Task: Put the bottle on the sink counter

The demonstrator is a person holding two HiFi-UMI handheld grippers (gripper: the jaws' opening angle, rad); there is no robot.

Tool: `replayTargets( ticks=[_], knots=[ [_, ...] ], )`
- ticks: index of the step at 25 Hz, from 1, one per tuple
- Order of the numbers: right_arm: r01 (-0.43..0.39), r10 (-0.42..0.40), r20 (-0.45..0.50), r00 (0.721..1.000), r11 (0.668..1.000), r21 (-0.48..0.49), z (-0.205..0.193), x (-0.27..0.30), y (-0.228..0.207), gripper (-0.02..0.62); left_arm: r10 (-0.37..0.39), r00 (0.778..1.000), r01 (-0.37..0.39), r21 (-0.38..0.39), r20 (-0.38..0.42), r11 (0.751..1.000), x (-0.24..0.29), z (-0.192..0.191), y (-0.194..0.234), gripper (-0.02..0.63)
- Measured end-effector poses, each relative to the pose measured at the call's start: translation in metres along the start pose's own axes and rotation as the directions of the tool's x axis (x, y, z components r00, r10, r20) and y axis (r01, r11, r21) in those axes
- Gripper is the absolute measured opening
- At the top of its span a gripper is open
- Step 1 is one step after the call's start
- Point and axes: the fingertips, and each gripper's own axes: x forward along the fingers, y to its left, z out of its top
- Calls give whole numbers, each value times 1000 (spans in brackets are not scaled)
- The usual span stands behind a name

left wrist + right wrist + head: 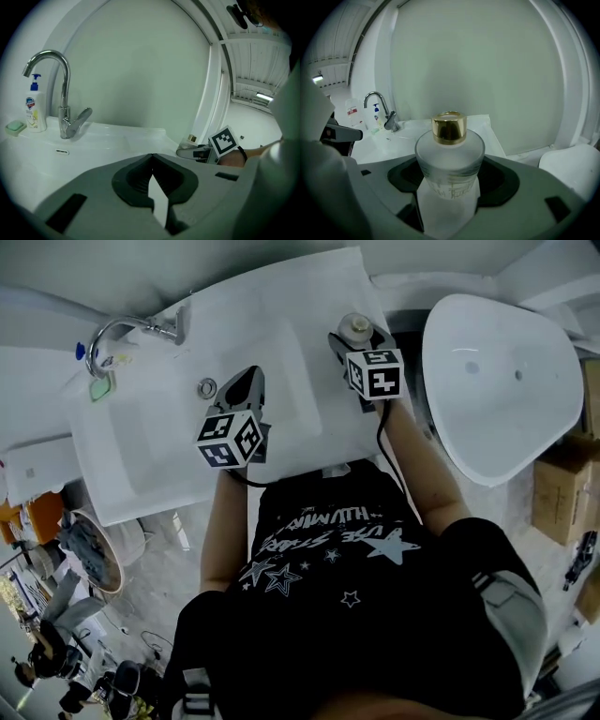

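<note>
A frosted glass bottle [449,161] with a gold cap [449,126] stands upright between the jaws of my right gripper [449,197], which is shut on it. In the head view the bottle [356,325] and right gripper [357,337] are over the right strip of the white sink counter [323,292]; whether the bottle touches the counter is hidden. My left gripper [247,382] hovers over the basin [141,446] near the drain [207,387], shut and empty. In the left gripper view its tips [151,158] meet, and the right gripper [206,149] shows beyond them.
A chrome faucet [63,98] stands at the basin's back, with a soap dispenser [35,108] and a green soap bar [15,126] beside it. A white toilet [497,371] is right of the counter. Cardboard boxes [561,491] lie further right.
</note>
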Motion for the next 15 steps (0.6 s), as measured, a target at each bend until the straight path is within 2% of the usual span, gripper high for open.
replayTargets(
  ticks=[8, 15],
  knots=[
    [82, -83, -12, 997, 996, -45, -3, 22, -2, 319, -54, 997, 53, -5, -48, 999, 16, -10, 17, 8],
    [121, -121, -20, 992, 992, -27, -6, 35, -8, 319, -64, 996, 63, -24, -68, 998, 24, -19, 29, 8]
  ],
)
